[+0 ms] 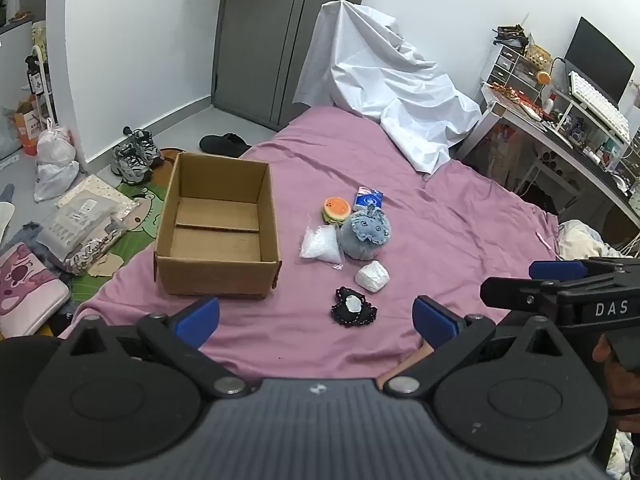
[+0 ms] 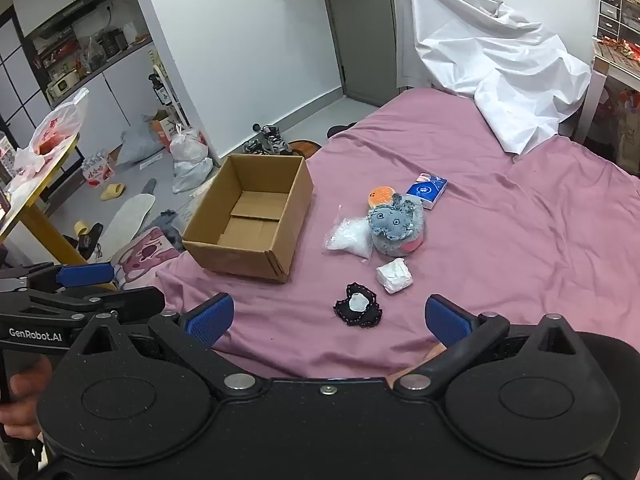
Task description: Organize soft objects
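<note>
i have both tools held back at the near edge of the bed, nothing picked up yet, so i judge this the very start: choosing the first thing to grab. my left gripper (image 1: 316,320) has its blue pads spread wide with nothing between them, and my right gripper (image 2: 328,318) is spread wide and empty too. closest to me on the pink bedsheet (image 1: 460,232) lies the small black lace pad (image 1: 354,311), flat and on its own. just past it sits the white wrapped lump (image 1: 372,277), then the grey plush toy (image 1: 365,236) with the clear bag (image 1: 321,243) touching its left side, the burger toy (image 1: 337,210) and the blue tissue pack (image 1: 368,199) behind. the cardboard box (image 1: 218,226) stands open and bare inside, to the left of the pile. next, i think, i should lower one gripper over the lace pad, pinch it lightly, and carry it left into the box.
</note>
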Motion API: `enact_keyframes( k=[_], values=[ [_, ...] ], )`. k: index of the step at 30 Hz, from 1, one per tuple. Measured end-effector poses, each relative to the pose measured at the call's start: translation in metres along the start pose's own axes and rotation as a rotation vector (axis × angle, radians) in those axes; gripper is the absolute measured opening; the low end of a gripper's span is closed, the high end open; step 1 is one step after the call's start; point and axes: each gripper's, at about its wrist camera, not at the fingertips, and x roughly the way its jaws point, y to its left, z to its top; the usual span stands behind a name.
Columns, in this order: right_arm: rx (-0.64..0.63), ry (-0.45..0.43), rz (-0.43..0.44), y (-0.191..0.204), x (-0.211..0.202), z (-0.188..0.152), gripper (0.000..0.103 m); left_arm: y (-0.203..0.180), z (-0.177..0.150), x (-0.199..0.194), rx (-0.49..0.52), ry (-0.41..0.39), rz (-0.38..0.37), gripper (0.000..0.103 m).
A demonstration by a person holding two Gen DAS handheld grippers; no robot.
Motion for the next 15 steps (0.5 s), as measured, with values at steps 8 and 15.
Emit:
enact_keyframes(
  k=[8,15],
  values=[
    [-0.001,-0.005,0.004,-0.0008,-0.0027,-0.0001,0.103,-0.0012,-0.0045,-0.0006,-0.016,-0.003,-0.020,0.102],
    [-0.004,-0.006,0.004,-0.0020,-0.0029,-0.0016,0.103,-0.0011,-0.0019,-0.0039,-0.011,-0.016,-0.023,0.102]
  ],
)
